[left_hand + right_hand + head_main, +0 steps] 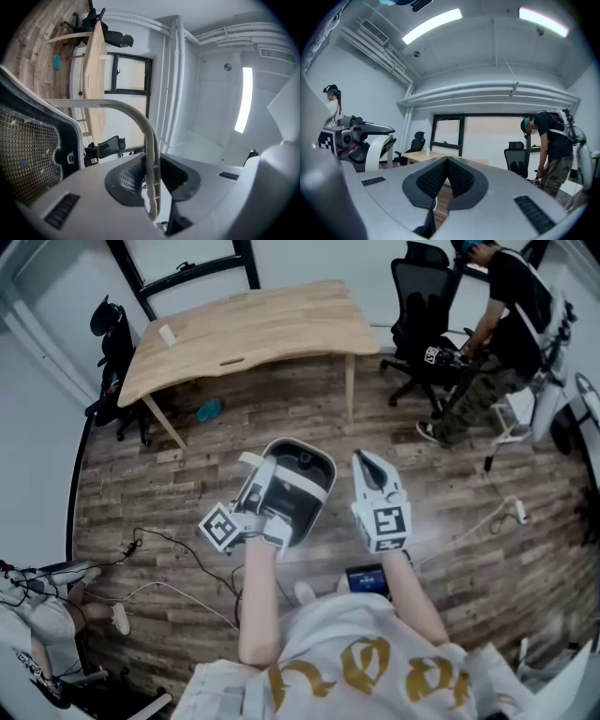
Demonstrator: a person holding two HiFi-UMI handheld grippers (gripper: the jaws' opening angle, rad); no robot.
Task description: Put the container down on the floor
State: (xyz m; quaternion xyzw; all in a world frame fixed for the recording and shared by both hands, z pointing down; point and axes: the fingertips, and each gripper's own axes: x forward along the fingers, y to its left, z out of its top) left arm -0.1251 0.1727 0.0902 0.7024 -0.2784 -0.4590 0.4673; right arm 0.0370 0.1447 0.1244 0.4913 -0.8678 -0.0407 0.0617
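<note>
A white-and-dark-grey container (302, 482) hangs above the wooden floor (178, 488) in the head view. My left gripper (265, 486) is shut on its white arched handle (251, 463). In the left gripper view the handle (140, 122) runs down between the pads of my left gripper (154, 187), and the container's meshed wall (28, 154) fills the left side. My right gripper (367, 465) is beside the container on the right, shut and holding nothing. In the right gripper view my right gripper (447, 164) has its pads together, and the handle (372, 150) shows at far left.
A wooden table (253, 329) stands ahead, with a teal object (208, 411) under it. A person (511, 324) bends over near office chairs (422, 306) at the upper right. Cables (159, 549) lie on the floor at left. Another chair (112, 343) stands at the table's left.
</note>
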